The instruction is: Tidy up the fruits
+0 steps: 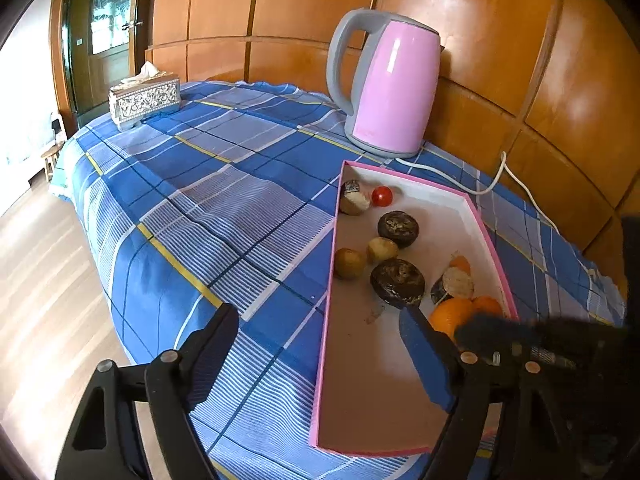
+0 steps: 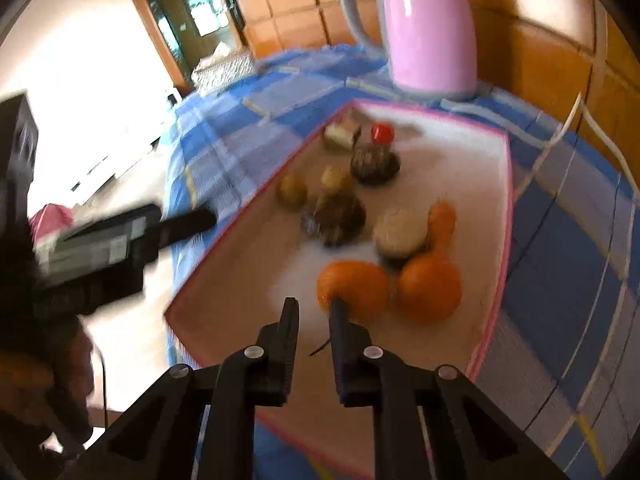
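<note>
The nearest orange [image 2: 354, 288] is found in the pink tray [image 2: 505, 216], just ahead of the right tongs [image 2: 314, 306], which are nearly closed and empty; the left tongs [image 1: 320, 320] are spread wide, straddling the tray's edge, holding nothing.

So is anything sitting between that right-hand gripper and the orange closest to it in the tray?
Nothing visible. The right gripper has bare tray floor ahead, and the near orange sits right at its fingertips. The second orange lies beside it, off to the right.

Pink kettle [image 1: 390, 84], tissue box [image 1: 145, 100], checked cloth [image 1: 200, 208]
</note>
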A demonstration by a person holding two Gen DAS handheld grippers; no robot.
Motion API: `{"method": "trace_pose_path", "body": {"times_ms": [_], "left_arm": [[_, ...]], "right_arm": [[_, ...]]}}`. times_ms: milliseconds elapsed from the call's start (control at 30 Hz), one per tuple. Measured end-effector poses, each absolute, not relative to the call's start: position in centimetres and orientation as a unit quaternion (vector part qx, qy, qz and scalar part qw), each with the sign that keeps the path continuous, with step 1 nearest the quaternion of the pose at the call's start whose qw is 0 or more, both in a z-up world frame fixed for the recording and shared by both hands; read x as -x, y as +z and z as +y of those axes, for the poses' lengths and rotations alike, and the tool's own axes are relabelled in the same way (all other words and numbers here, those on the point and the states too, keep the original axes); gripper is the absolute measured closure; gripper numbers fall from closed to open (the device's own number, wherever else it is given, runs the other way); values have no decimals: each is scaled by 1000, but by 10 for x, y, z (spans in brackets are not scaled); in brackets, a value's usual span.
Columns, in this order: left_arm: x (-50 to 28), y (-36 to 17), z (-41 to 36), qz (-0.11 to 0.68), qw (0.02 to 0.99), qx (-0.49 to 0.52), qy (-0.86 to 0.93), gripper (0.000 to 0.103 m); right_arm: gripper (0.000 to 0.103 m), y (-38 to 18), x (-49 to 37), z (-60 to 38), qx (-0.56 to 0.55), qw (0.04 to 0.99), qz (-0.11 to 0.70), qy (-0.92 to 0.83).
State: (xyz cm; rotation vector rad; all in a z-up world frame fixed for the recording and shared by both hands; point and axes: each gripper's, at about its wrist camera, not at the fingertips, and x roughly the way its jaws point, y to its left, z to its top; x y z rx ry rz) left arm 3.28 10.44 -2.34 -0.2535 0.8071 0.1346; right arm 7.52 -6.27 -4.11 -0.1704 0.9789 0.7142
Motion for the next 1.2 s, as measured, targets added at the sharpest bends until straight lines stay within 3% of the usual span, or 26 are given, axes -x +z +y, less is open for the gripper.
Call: {"method": "trace_pose_path", "body": {"times_ms": [433,567,900,1033,1200], "left_arm": [[-20,-14,89,371,920,112,59,10],[-15,-10,84,361,924,107,68,0],[6,-5,59,344,933,88,61,0],[12,-4,48,341,935,71,62,0],[18,1,42,330,940,58,71,0]], "right_arm": [[73,-35,-57,-69,77,839,446,301],[70,-28,-45,-83,63,857,431,276],[65,-11,-20,-121,49,910,385,145],[49,-9,-14,-134,51,920,376,99],[48,-7,-8,-145,45,928,364,71]]}}
